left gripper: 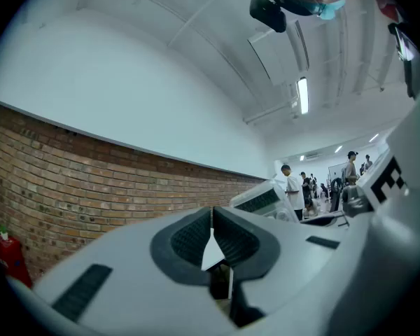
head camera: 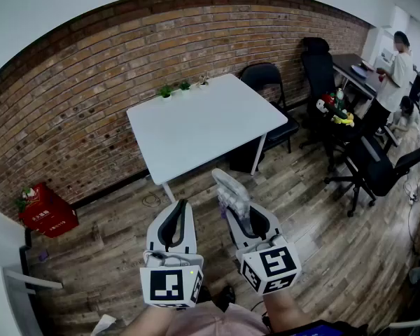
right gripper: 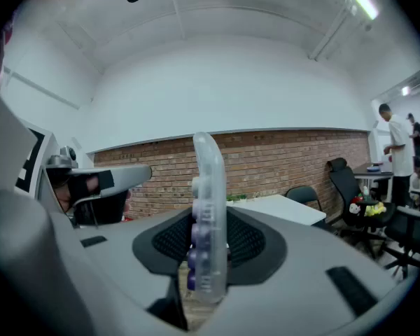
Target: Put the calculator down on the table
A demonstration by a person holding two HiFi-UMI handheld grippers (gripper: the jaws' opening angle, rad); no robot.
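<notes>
My right gripper (right gripper: 210, 231) is clamped on the calculator (right gripper: 208, 173). It stands upright and edge-on between the pads, so it is in the air in front of me and not yet on the table (head camera: 203, 121). My left gripper (left gripper: 212, 219) hangs just beside it at 9 o'clock, its jaws together with nothing between them.

The calculator looks like a thin clear plastic slab with purple keys (right gripper: 193, 254) on 1 face. I judge it light and stiff, with a smooth shell that could slide in the pads if I loosen too early. My hold is low on the body, across the 2 flat faces, and most of the length stands free above the jaws. That grip seems sound, but I would have to lay it flat, since it will not stand on its edge.

Below me is a wooden plank floor (head camera: 126, 257). The white table stands at 12 o'clock, well apart from the grippers. Its top is bare except for small plants (head camera: 173, 88) along the far edge. A red box (head camera: 45, 210) sits on the floor at 9 o'clock, against the brick wall (head camera: 70, 103). Black chairs (head camera: 269, 82) stand at 1 o'clock, and people (head camera: 399, 65) are at a desk at 2 o'clock.
</notes>
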